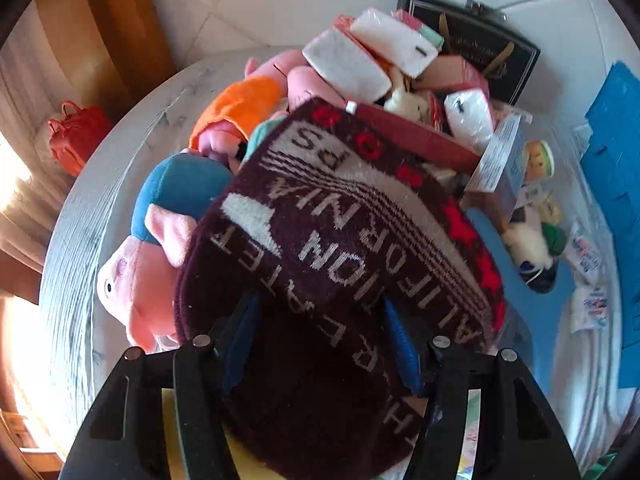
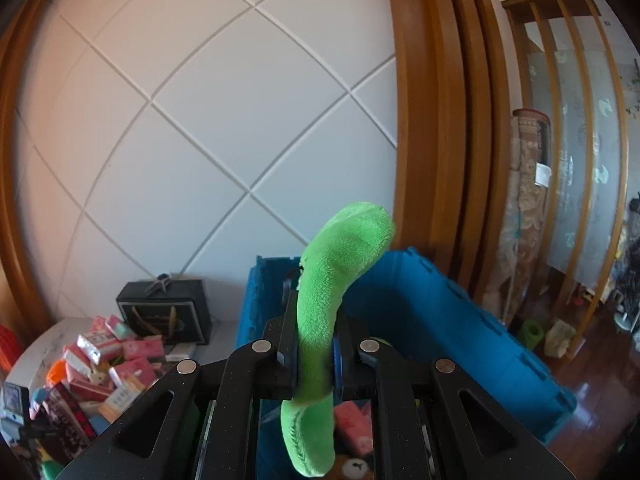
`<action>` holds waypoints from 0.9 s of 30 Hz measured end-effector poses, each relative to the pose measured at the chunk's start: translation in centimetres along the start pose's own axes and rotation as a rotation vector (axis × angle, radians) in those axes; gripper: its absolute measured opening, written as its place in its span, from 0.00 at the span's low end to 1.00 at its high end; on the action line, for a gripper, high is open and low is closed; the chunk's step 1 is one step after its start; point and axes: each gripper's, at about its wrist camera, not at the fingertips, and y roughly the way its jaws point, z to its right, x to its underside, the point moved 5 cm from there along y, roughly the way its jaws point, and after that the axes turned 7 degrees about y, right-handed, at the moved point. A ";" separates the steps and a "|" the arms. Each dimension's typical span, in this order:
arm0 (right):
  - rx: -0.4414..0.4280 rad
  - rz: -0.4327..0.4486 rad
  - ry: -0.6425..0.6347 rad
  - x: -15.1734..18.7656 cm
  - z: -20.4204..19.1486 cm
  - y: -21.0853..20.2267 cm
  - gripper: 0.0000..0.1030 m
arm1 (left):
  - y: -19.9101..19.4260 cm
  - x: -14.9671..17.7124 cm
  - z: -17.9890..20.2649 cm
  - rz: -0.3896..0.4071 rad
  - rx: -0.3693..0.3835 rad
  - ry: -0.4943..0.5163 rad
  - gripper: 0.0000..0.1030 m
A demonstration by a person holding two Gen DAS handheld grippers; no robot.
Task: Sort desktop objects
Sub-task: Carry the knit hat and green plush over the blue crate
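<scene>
My left gripper [image 1: 320,344] is shut on a dark maroon knitted cloth [image 1: 320,240] with white lettering, held above a pile of objects on the white round table [image 1: 100,208]. The cloth hides much of the pile. My right gripper [image 2: 314,356] is shut on a green plush toy [image 2: 332,280], a curved sausage shape, held over the open blue crate [image 2: 440,320]. The crate holds a pink packet [image 2: 354,424] and a brown bear toy [image 2: 354,468].
The pile holds pink pig plush toys [image 1: 136,276], pink and white tissue packets [image 1: 352,64], small plush dolls [image 1: 532,236] and a black gift bag [image 1: 480,40]. A red handbag [image 1: 76,140] is beyond the table at left. The blue crate's wall [image 1: 616,168] is at right.
</scene>
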 end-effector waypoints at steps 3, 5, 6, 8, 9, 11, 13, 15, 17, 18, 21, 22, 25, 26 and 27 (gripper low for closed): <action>0.039 -0.028 0.010 0.9 1.9 0.7 0.12 | 0.4 -0.3 0.5 0.026 0.010 0.017 0.39; 0.049 -0.052 0.015 1.5 3.0 1.2 0.12 | -0.4 -0.6 0.4 0.036 0.062 -0.031 0.15; 0.049 -0.064 0.020 1.8 3.5 1.5 0.12 | -1.2 -0.8 0.4 0.057 0.066 -0.038 0.14; 0.057 -0.073 0.026 2.2 4.6 1.7 0.12 | -3.7 -0.9 0.7 0.119 0.050 -0.027 0.13; 0.062 -0.073 0.028 2.3 5.3 1.6 0.12 | -5.2 -1.1 1.2 0.162 0.069 -0.001 0.13; 0.063 -0.070 0.033 2.4 6.4 1.5 0.12 | -9.1 -1.6 2.6 0.238 0.120 0.023 0.13; 0.060 -0.072 0.037 2.4 7.5 1.7 0.12 | -13.6 -2.0 4.6 0.336 0.152 0.061 0.13; 0.058 -0.077 0.041 2.5 8.6 2.1 0.12 | -18.2 -2.7 7.0 0.436 0.192 0.095 0.13; 0.050 -0.078 0.047 2.6 9.5 2.5 0.12 | -22.5 -3.5 9.7 0.522 0.261 0.110 0.13; 0.046 -0.076 0.051 2.7 10.1 2.7 0.12 | -24.6 -4.0 11.1 0.558 0.308 0.115 0.13; 0.039 -0.073 0.061 2.3 11.9 3.2 0.12 | -29.9 -5.2 16.4 0.648 0.431 0.162 0.13; 0.033 -0.076 0.060 2.2 12.5 3.4 0.12 | -31.5 -5.5 18.4 0.672 0.462 0.187 0.13; 0.033 -0.093 0.036 2.0 14.2 4.3 0.12 | -35.1 -6.5 24.9 0.711 0.563 0.244 0.13; 0.032 -0.100 0.027 1.9 14.8 4.6 0.12 | -35.9 -6.9 27.1 0.711 0.593 0.261 0.13; 0.031 -0.108 0.015 1.9 15.4 5.1 0.12 | -36.5 -7.1 29.3 0.709 0.609 0.280 0.13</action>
